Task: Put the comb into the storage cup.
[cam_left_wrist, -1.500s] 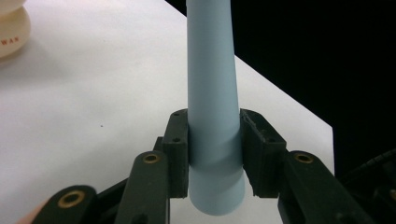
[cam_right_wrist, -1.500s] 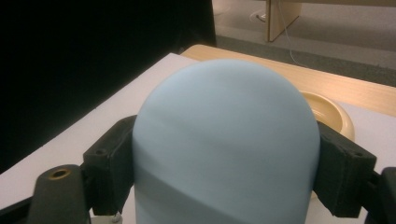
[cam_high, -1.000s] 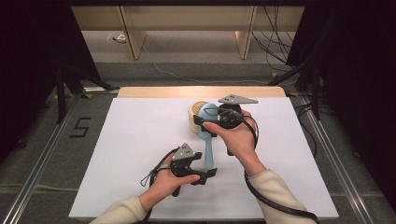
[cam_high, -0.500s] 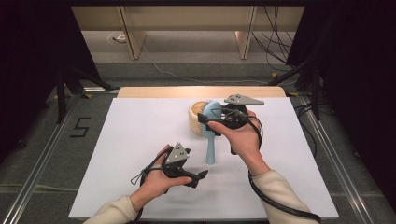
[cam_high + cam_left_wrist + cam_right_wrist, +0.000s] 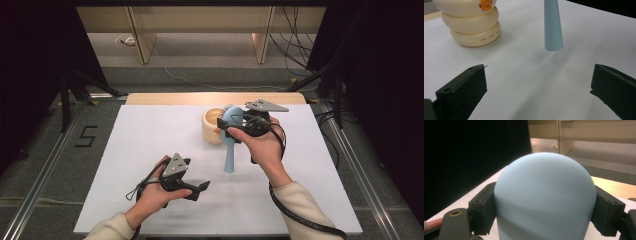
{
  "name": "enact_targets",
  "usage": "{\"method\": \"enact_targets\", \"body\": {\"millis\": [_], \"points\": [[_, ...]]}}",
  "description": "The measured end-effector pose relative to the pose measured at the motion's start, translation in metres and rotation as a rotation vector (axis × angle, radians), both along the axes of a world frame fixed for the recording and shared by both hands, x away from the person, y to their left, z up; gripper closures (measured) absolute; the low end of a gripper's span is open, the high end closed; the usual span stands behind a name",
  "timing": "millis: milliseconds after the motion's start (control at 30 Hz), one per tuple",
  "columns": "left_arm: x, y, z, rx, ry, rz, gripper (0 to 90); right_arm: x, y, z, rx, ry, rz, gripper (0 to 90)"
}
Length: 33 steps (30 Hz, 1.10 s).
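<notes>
At the table's centre, the right gripper clamps the head of a pale-blue plastic hairbrush whose handle points toward six o'clock, beside a cream ringed duck-faced pot, while the left gripper, jaws spread empty, sits at seven o'clock of the handle.

Recording lab, staged test bench. White-topped table on grey carpet, metal floor rails at 9 and 3 o'clock, a taped numeral 5 at 9, black curtains both sides, loose cables at 1 o'clock.
</notes>
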State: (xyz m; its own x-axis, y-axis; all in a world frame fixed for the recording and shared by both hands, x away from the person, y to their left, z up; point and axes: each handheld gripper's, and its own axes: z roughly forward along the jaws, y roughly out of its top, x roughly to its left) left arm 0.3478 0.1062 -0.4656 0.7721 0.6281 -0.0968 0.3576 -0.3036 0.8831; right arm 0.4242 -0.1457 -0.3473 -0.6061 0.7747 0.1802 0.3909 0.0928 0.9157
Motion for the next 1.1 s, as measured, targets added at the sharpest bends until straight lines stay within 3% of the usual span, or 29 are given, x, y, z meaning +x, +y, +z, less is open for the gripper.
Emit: {"method": "enact_targets", "body": {"millis": [400, 1100], "points": [[-0.004, 0.028, 0.002, -0.01, -0.007, 0.047, 0.2, 0.004, -0.005, 0.006, -0.008, -0.014, -0.032, 20.7], [-0.002, 0.055, -0.001, 0.014, -0.015, 0.11, 0.2, 0.013, -0.012, 0.013, -0.006, -0.033, -0.07, 20.7]]}}
